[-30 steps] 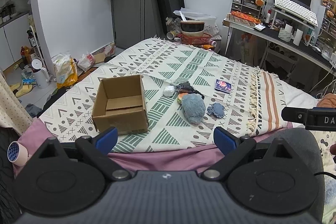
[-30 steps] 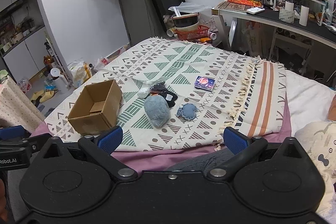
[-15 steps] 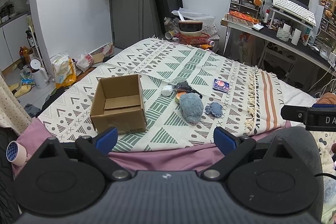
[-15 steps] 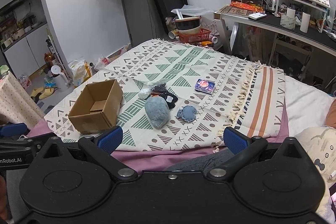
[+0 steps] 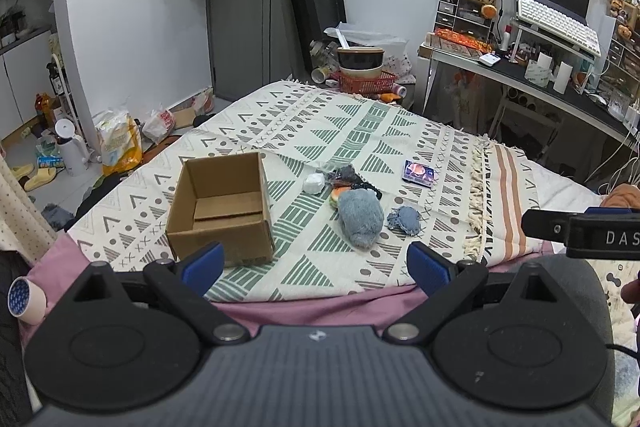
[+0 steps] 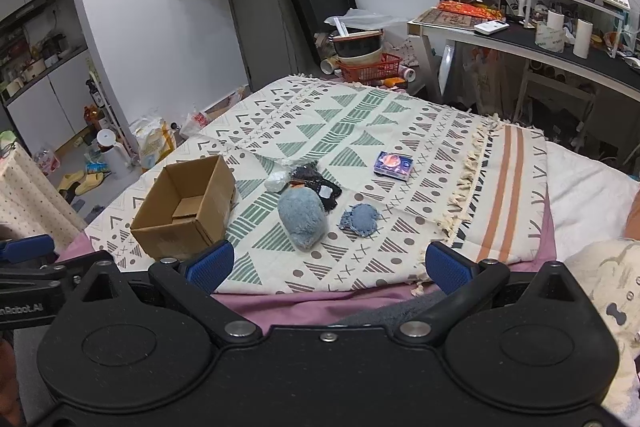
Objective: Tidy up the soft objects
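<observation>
Plenty of bare blanket (image 5: pixel 320 267) in front of me; only the box (image 5: pixel 222 211) blocks the left side.

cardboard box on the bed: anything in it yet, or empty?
Empty. The cardboard box stands upright and open-topped; both views show only its bare floor and an inner flap. The blue plush lies outside on the blanket.

Blue plush (image 6: pixel 302 217) beside cardboard box (image 6: pixel 186 211)
</observation>
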The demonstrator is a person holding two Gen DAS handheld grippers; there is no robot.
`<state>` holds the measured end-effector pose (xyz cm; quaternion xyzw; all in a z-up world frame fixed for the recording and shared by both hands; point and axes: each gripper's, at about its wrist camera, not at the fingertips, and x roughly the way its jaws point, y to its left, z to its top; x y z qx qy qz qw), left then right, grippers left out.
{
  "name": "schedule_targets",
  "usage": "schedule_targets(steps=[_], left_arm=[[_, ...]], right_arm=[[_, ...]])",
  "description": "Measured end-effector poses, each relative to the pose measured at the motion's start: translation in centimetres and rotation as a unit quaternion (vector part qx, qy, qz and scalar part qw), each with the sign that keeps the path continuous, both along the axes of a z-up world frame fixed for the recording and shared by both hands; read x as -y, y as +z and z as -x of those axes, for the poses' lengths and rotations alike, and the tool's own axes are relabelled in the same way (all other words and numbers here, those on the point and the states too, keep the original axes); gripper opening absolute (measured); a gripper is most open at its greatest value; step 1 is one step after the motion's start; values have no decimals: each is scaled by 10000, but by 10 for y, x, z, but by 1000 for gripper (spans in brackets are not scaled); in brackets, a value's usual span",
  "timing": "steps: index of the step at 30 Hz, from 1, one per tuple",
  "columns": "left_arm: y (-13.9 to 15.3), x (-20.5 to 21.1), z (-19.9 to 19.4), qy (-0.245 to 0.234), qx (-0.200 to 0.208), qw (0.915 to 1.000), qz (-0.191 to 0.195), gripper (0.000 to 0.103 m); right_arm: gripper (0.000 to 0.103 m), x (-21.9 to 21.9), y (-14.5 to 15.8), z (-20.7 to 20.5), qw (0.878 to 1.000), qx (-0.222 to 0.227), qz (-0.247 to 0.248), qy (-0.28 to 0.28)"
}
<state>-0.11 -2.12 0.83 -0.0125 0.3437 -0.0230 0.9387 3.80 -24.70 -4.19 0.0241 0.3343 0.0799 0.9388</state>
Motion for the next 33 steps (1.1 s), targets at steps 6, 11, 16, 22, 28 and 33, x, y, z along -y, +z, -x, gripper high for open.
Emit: schedule_targets(steps=[6, 11, 16, 22, 28, 33], left_arm=[[-6, 4, -19, -8, -71, 10000, -32, 97], [-11, 6, -36, 22, -97, 9999, -19, 97], [-13, 5, -54, 80, -220, 9997, 93, 97], [-6, 10, -78, 69, -299, 9995, 101, 97], [-4, 21, -103, 74, -327, 9992, 213, 97], [-9, 33, -125, -26, -455, 9985, 306, 96]], right_arm=[[103, -2, -3, -16, 10000, -24, -34, 51], [103, 2, -6, -33, 9999, -40, -115, 66], [103, 9, -8, -52, 9996, -189, -217, -12], [103, 15, -4, -72, 9992, -235, -329, 12], [103, 31, -6, -89, 9981, -281, -547, -20], [99, 49, -11, -104, 9962, -292, -797, -171]])
